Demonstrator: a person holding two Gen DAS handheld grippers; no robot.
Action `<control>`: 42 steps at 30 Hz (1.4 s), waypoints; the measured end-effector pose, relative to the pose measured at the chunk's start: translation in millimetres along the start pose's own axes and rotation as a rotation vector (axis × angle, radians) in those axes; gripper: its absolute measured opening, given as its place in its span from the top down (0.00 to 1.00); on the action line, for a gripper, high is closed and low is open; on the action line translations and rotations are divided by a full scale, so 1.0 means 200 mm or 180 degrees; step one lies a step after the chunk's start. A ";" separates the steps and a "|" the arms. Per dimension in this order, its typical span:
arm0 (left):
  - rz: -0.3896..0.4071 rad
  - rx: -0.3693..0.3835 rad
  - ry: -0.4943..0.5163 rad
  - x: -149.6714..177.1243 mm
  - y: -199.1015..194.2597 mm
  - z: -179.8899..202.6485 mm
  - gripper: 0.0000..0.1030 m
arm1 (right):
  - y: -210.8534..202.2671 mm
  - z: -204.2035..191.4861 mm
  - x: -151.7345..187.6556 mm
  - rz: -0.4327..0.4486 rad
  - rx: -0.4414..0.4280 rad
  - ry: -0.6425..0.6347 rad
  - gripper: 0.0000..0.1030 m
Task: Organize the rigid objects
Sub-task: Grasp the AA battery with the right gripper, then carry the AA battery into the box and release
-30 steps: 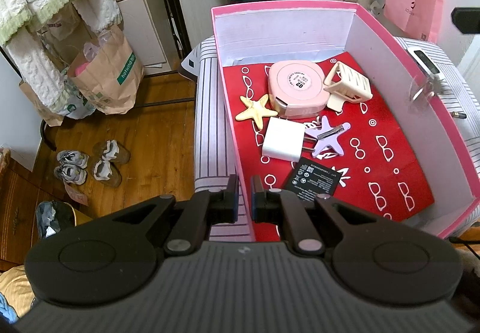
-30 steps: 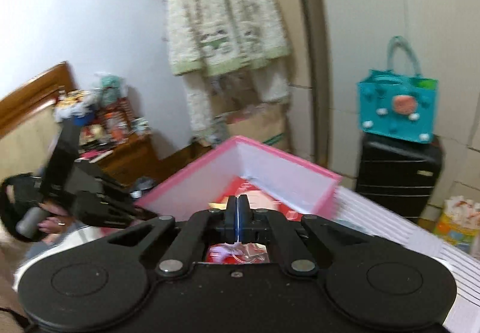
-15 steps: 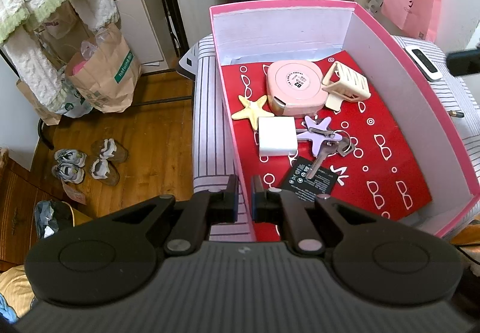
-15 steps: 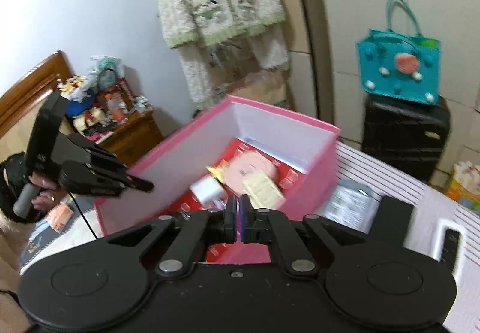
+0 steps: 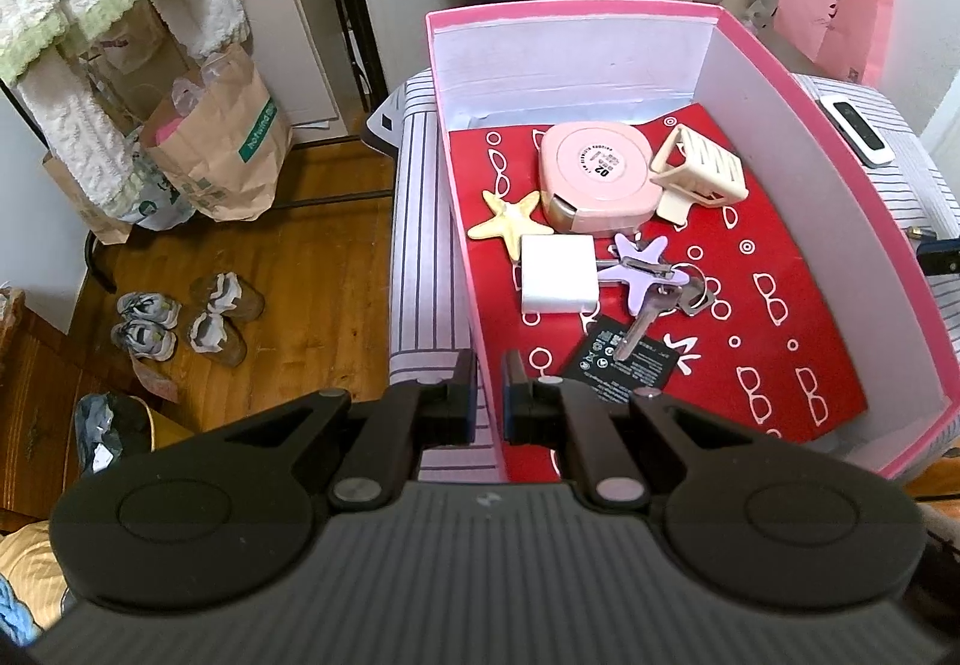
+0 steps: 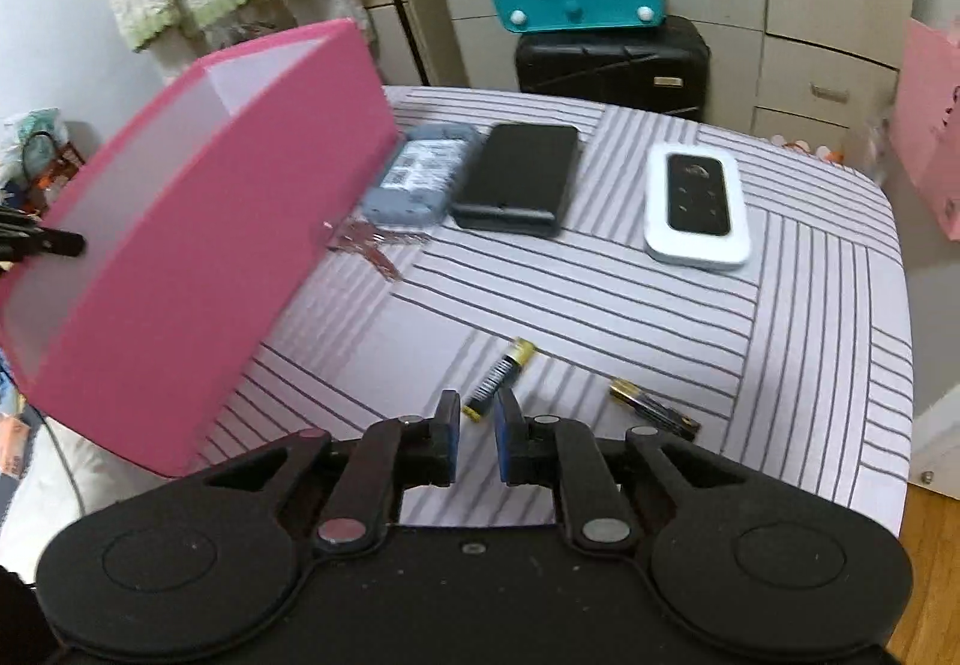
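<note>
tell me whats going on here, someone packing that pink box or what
Pretty much. A person with a handheld gripper in each hand is sorting small items into the pink box, which already holds a pink tape measure, a white charger, keys and star clips. The left gripper hangs shut and empty at the box's near edge. The right gripper, its jaws just opening and empty, is over a battery on the striped table. A second battery and three devices lie outside the box.

Left tongs (image 5: 489,386) matte black, ribbed grey housing, two round discs, silver pivot pins, blue-edged finger pads, right tongs (image 6: 477,428) the same black build, smooth dusty housing, small centre screw, blue pads (image 6: 503,440)
</note>
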State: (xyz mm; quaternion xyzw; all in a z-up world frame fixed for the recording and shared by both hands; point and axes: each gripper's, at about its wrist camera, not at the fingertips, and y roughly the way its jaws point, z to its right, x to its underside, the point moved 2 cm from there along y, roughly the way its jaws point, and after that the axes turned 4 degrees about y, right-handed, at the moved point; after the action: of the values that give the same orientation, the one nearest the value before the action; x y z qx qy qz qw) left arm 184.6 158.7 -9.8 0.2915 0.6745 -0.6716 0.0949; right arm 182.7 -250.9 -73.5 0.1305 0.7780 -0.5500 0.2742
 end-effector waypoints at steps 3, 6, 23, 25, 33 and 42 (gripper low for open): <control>-0.0005 -0.0016 -0.0024 0.00 0.00 0.00 0.94 | 0.02 0.01 0.00 0.0060 -0.0019 -0.0007 0.73; -0.0013 -0.0030 -0.0032 0.00 0.00 0.00 0.94 | 0.06 -0.01 -0.01 0.0065 0.0000 -0.0070 0.72; -0.0098 0.0013 0.0115 -0.02 -0.02 0.00 0.94 | 0.08 -0.16 -0.10 0.0203 0.0209 -0.0403 0.88; -0.0099 0.0014 0.0134 -0.02 -0.02 0.00 0.94 | 0.01 -0.21 -0.15 0.0289 0.0063 -0.0429 0.88; -0.0125 0.0060 0.0197 -0.03 -0.02 0.00 0.94 | -0.21 -0.53 -0.37 0.0509 -0.0700 -0.0779 0.88; -0.0160 0.0090 0.0261 -0.04 -0.01 0.00 0.93 | 0.05 -0.93 -0.43 0.0057 -0.0637 -0.1535 0.88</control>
State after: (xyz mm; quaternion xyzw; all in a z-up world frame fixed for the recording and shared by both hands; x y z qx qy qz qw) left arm 189.8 155.8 -3.2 0.3030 0.6755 -0.6707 0.0462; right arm 205.9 -66.1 13.2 -0.0253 0.7395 -0.4831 0.4681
